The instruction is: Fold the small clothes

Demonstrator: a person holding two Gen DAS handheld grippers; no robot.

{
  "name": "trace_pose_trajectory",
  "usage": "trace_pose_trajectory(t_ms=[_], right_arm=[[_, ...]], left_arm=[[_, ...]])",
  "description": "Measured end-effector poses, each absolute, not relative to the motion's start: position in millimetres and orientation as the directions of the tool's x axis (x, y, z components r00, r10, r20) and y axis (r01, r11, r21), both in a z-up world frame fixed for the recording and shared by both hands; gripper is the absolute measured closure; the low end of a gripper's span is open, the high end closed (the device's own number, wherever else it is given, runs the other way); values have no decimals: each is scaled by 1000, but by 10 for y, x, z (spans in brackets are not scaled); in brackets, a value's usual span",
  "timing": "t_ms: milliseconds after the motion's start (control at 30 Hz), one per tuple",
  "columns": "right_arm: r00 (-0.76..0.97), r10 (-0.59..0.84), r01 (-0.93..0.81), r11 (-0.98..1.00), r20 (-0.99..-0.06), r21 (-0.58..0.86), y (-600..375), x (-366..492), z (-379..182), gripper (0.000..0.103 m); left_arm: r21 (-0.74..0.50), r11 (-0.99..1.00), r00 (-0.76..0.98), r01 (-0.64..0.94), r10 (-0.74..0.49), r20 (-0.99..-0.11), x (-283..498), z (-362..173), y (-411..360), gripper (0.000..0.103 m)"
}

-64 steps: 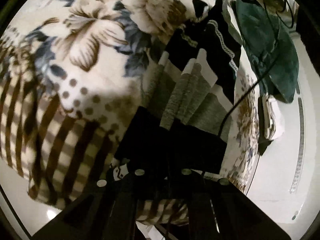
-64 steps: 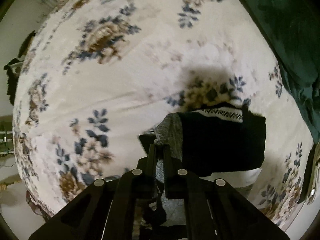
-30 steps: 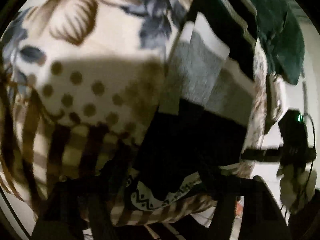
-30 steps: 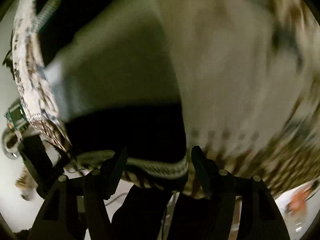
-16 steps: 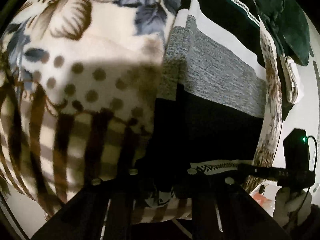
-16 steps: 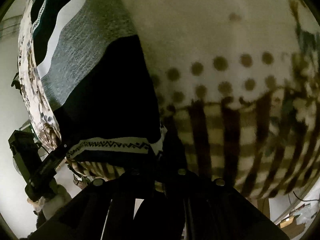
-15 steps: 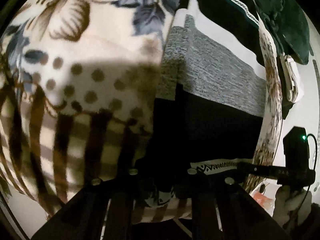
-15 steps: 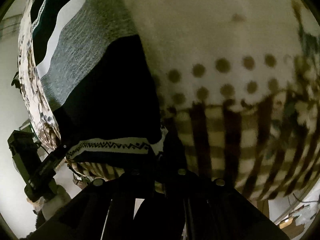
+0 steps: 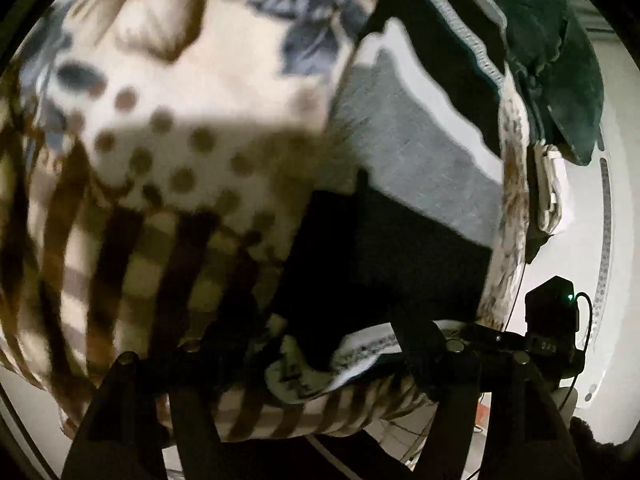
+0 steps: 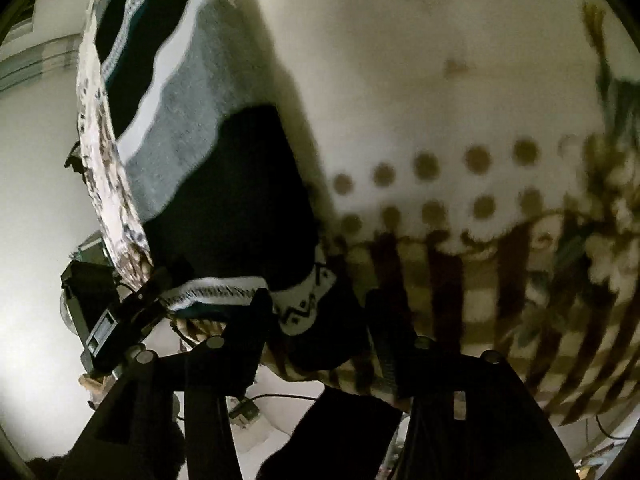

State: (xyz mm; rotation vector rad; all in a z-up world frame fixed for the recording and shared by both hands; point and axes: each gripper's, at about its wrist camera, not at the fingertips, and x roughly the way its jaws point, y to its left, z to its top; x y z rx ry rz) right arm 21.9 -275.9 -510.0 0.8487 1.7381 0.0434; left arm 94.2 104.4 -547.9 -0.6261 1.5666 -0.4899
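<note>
Lying folded near the blanket's (image 9: pixel 168 128) front edge: striped sweater (image 9: pixel 408 168), patterned hem between both grippers' parted fingers, just opening, pads not pressing. Left gripper (image 9: pixel 320 344); right gripper (image 10: pixel 316 312). Showing only in left view: green cloth (image 9: pixel 552 40).

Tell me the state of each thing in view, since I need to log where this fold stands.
striped sweater: lying flat on the blanket, patterned hem at the near edge.
left gripper: open, jaws just opened, hem corner between them, not pinched.
right gripper: open, jaws just opened, hem corner between them, not pinched.
floral blanket: spread under the sweater.
green cloth: bunched at the far end.
</note>
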Motion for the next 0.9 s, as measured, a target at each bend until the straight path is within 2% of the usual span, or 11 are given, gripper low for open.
trace_pose_trajectory(t_ms=[167,233,367,433,567,700,767,800,833,867,900], right_arm=[[16,513,471,753,-858,459,-3047,768,-4638,52],[68,475,434,777,-877,455,-3103,1129,-4417,52],[179,422,413,788,-889,458,-3300,1982,-4145,52],[230,387,414,791,-893,450,-3404,2519,-4116,51],[301,377,469,741,-876,480,-3621,3455,-4260,51],[338,398,525,672,-853,522,-3803,4258,-4498,51],[323,405,543,660,-855,518,-3760,4618,-4700,49],[314,414,545,659,-855,519,-3763,4747,-4781,49],[305,430,542,655,-850,526,-3744,4900,-4883,49],[304,434,533,660,-848,529,-3740,4964,-4938,51],[327,416,512,676,-848,529,-3722,5031,-4949,75]], left_arm=[[-674,734,96,-86,-667,-739,1332,-4868,1119,36],[-691,720,168,-58,-676,-718,1727,-4604,1098,33],[-712,701,251,-24,-686,-683,2705,-4406,940,32],[-716,698,267,-5,-689,-674,3167,-4381,829,32],[-677,735,248,22,-660,-709,4271,-4563,593,32],[-631,775,191,29,-624,-758,4952,-4858,379,32],[-637,770,171,41,-634,-754,5155,-5002,303,33],[-649,759,179,53,-647,-741,5244,-5037,285,36],[-665,743,197,77,-666,-720,5316,-5058,271,75],[-664,743,201,86,-666,-719,5359,-5054,260,89],[-663,743,201,95,-667,-718,5391,-5047,251,89]])
